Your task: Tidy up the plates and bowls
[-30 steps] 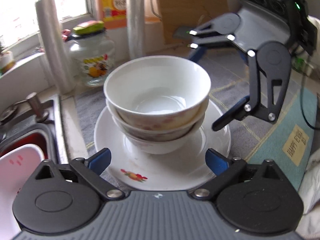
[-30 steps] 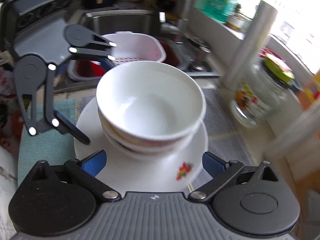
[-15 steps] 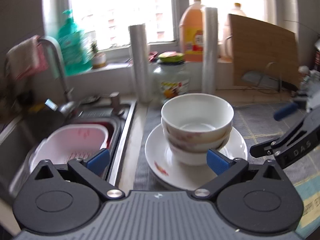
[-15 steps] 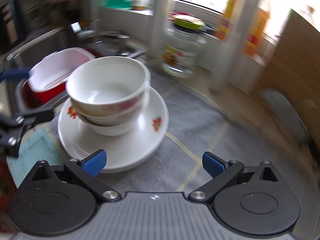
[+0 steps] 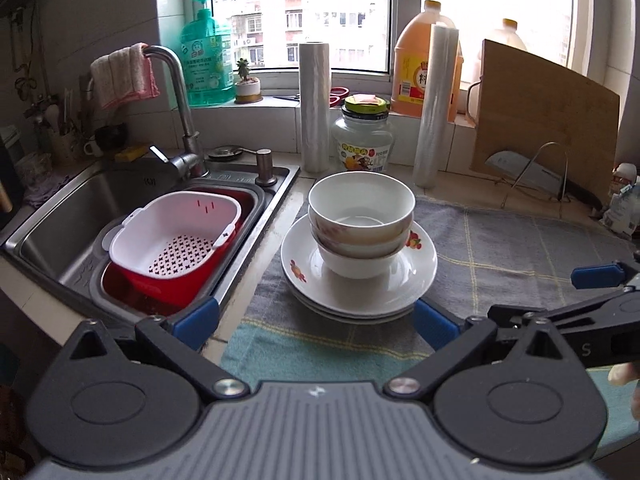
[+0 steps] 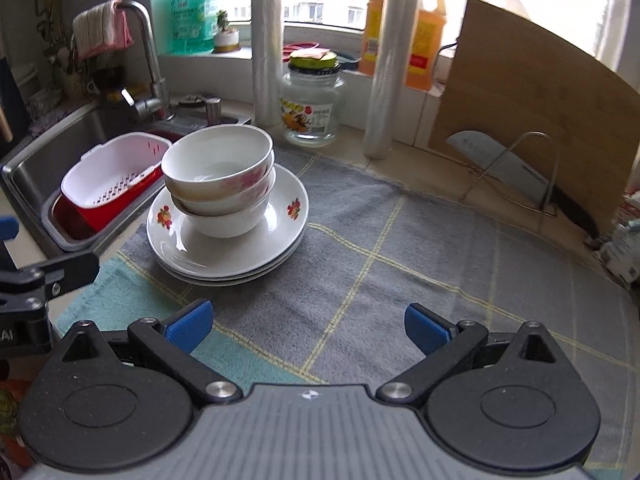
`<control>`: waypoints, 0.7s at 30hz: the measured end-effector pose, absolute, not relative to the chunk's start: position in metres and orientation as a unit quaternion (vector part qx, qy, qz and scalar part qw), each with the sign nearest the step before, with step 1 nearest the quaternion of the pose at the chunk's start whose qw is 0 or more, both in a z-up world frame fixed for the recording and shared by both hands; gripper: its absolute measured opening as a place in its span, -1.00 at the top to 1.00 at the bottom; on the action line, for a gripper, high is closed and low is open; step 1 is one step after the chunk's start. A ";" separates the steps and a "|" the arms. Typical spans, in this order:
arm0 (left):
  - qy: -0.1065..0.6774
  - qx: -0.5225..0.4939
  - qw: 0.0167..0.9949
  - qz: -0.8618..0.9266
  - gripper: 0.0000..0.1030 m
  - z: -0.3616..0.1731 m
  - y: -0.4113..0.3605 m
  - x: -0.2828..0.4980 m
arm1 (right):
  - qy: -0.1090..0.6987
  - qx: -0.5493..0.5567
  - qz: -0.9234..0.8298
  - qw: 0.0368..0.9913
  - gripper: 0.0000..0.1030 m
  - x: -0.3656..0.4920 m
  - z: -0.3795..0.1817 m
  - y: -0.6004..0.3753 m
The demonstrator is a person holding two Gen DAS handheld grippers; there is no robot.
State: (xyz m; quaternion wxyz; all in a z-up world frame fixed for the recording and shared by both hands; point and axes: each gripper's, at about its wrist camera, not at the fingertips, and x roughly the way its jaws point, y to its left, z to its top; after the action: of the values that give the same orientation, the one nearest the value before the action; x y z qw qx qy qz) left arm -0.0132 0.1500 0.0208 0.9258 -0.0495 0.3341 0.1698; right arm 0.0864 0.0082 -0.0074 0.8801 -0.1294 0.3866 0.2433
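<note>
Bowls (image 5: 362,216) nested on plates (image 5: 358,280) at 12 o'clock for compact stacking; L gripper (image 5: 314,318) & R gripper (image 6: 306,326) fingers spread, empty.

White bowls (image 5: 362,220) nested upright atop stacked plates (image 5: 360,292)

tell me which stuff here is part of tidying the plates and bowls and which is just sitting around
Part of the job: stacked bowls; plates beneath them; left gripper and right gripper, both open and empty.

Just lying about: colander in the sink; glass jar; film rolls; cutting board; oil bottle; checked cloth.
</note>
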 end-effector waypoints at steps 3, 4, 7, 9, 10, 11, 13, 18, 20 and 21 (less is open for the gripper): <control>0.335 -0.048 0.925 0.174 -0.99 0.026 0.142 -0.021 | 0.382 -0.118 0.245 0.883 -1.00 0.078 0.000 0.002; 0.335 -0.047 0.924 0.175 -0.99 0.028 0.139 -0.023 | 0.379 -0.116 0.247 0.884 -1.00 0.075 0.002 0.000; 0.332 -0.048 0.925 0.181 -0.99 0.031 0.134 -0.027 | 0.375 -0.108 0.246 0.887 -1.00 0.071 0.005 -0.003; 0.330 -0.050 0.924 0.184 -0.99 0.033 0.133 -0.029 | 0.376 -0.106 0.246 0.887 -1.00 0.069 0.006 -0.004; 0.330 -0.051 0.924 0.185 -0.99 0.034 0.133 -0.030 | 0.375 -0.106 0.246 0.887 -1.00 0.068 0.007 -0.004; 0.330 -0.051 0.924 0.186 -0.99 0.035 0.132 -0.031 | 0.374 -0.105 0.246 0.888 -1.00 0.067 0.007 -0.004; 0.331 -0.050 0.924 0.187 -0.99 0.036 0.131 -0.032 | 0.373 -0.103 0.245 0.889 -1.00 0.066 0.008 -0.005; 0.327 -0.050 0.925 0.188 -0.99 0.039 0.130 -0.031 | 0.375 -0.098 0.245 0.889 -1.00 0.067 0.009 -0.005; 0.328 -0.052 0.925 0.187 -0.99 0.039 0.130 -0.031 | 0.373 -0.099 0.243 0.890 -1.00 0.066 0.010 -0.005; 0.328 -0.053 0.925 0.187 -0.99 0.038 0.131 -0.031 | 0.373 -0.099 0.243 0.890 -1.00 0.066 0.010 -0.005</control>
State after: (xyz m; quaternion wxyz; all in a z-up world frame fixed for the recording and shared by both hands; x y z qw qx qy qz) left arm -0.0307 0.1308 0.0384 0.9245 -0.0529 0.3280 0.1868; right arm 0.0661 -0.0049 0.0103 0.8900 -0.0992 0.3728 0.2433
